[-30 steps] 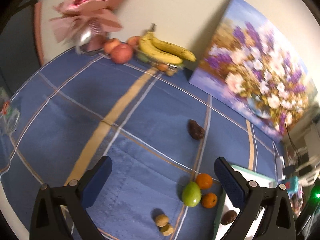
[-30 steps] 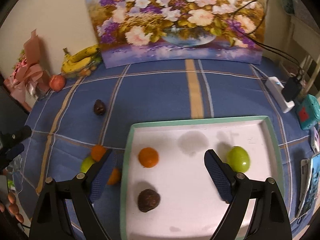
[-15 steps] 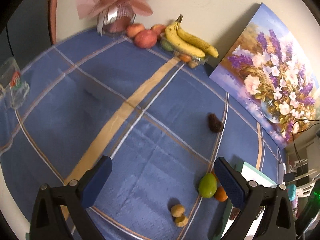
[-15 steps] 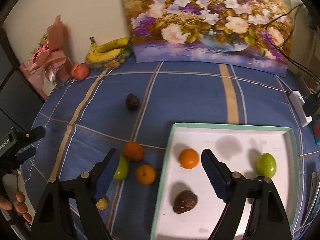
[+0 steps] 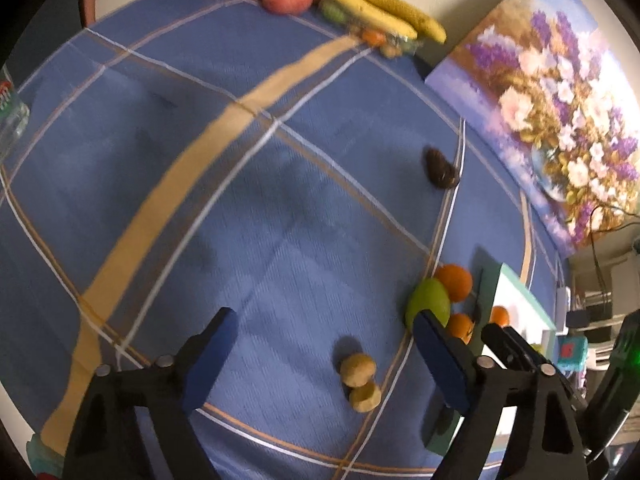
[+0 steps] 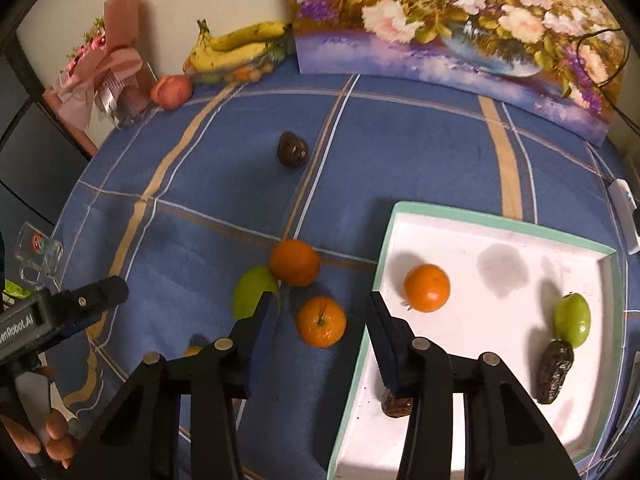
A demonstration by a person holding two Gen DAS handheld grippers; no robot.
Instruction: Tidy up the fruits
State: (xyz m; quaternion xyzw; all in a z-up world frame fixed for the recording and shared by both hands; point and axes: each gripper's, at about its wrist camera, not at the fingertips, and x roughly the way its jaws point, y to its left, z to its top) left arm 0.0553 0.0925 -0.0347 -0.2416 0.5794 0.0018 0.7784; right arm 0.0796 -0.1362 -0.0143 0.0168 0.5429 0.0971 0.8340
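Right wrist view alone showed white mint-rimmed tray interior: round orange, smooth green fruit, wrinkled dark fruit. Left view alone showed two small tan knobbly fruits on blue plaid cloth. Right gripper closing around loose glossy orange, pads not touching; left gripper closing, nothing between.
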